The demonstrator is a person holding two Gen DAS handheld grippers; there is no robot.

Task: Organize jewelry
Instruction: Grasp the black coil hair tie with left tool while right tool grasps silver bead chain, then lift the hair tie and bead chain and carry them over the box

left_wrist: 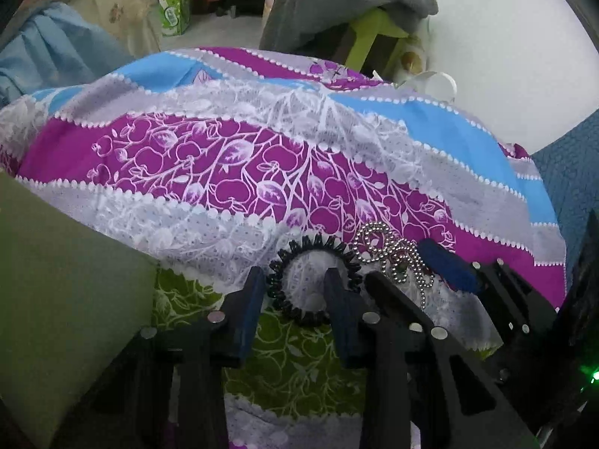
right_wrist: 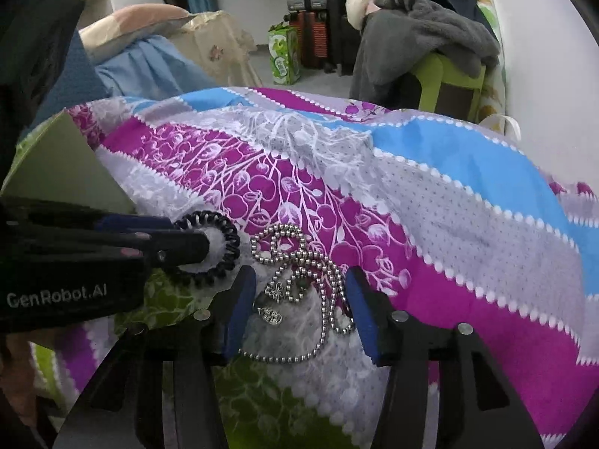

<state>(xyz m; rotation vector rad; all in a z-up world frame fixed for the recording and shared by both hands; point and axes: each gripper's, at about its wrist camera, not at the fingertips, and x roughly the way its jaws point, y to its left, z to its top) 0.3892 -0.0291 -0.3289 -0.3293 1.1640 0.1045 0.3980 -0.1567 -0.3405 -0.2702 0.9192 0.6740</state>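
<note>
A black spiral hair tie lies on the patterned bedsheet. My left gripper is open, one finger outside the ring's left side and the other inside it. A silver ball-chain necklace with a small pendant lies coiled just right of the hair tie. My right gripper is open with its blue-padded fingers on either side of the coil. The necklace also shows in the left wrist view, between the right gripper's fingers.
An olive-green box or lid stands on the bed at the left, also in the right wrist view. A green stool draped with a grey garment is beyond the bed. A pillow and blue cloth lie far left.
</note>
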